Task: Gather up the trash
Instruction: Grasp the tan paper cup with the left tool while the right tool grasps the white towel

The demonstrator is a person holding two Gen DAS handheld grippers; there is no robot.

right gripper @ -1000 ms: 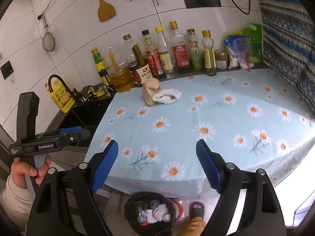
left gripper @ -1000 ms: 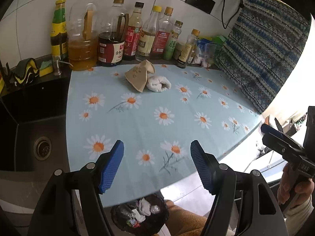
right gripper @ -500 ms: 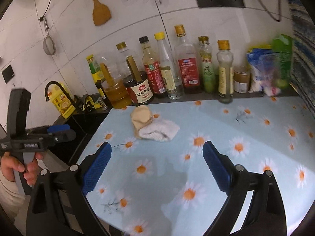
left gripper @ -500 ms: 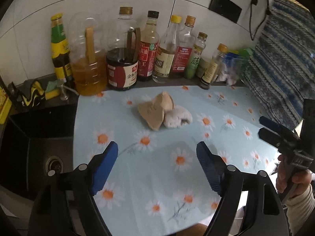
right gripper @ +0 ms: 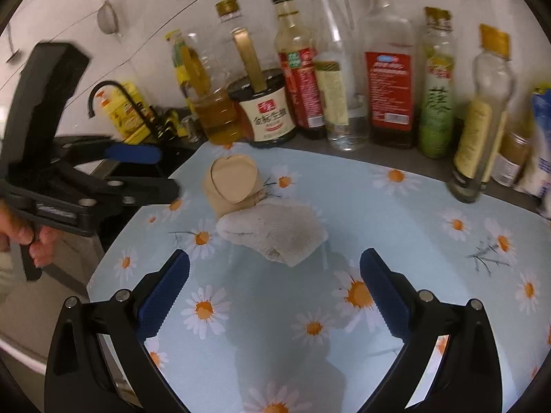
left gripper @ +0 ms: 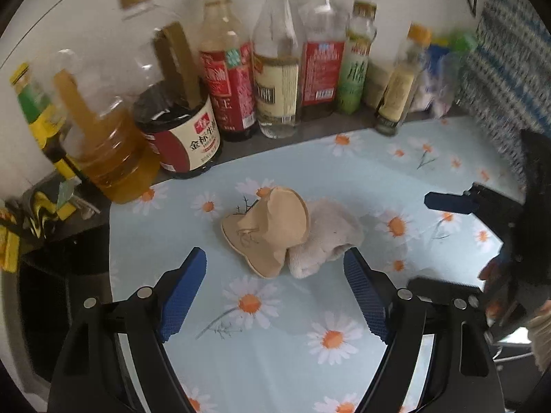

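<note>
A crushed brown paper cup (left gripper: 267, 230) (right gripper: 232, 182) lies on the daisy-print tablecloth (left gripper: 344, 179) with a crumpled white tissue (left gripper: 327, 237) (right gripper: 275, 234) leaning against it. My left gripper (left gripper: 273, 261) is open, and its blue pads stand just short of the cup on either side. My right gripper (right gripper: 275, 258) comes in from the other side with its jaws opening. The tissue lies just beyond its fingertips, and nothing is between them. Each view also shows the other gripper: the right gripper (left gripper: 420, 241) and the left gripper (right gripper: 167, 172) flank the trash.
A row of sauce and oil bottles (left gripper: 279, 69) (right gripper: 389, 69) stands close behind the trash along the tiled wall. A dark sink (left gripper: 51, 292) borders the cloth on the left. A patterned fabric (left gripper: 509, 86) hangs at the far right. A hand (right gripper: 20, 234) holds the left gripper.
Both grippers moved forward over the table and tilted down toward the cup and tissue, which now look much nearer. The bin on the floor has left view. Both pairs of jaws stand wider.
</note>
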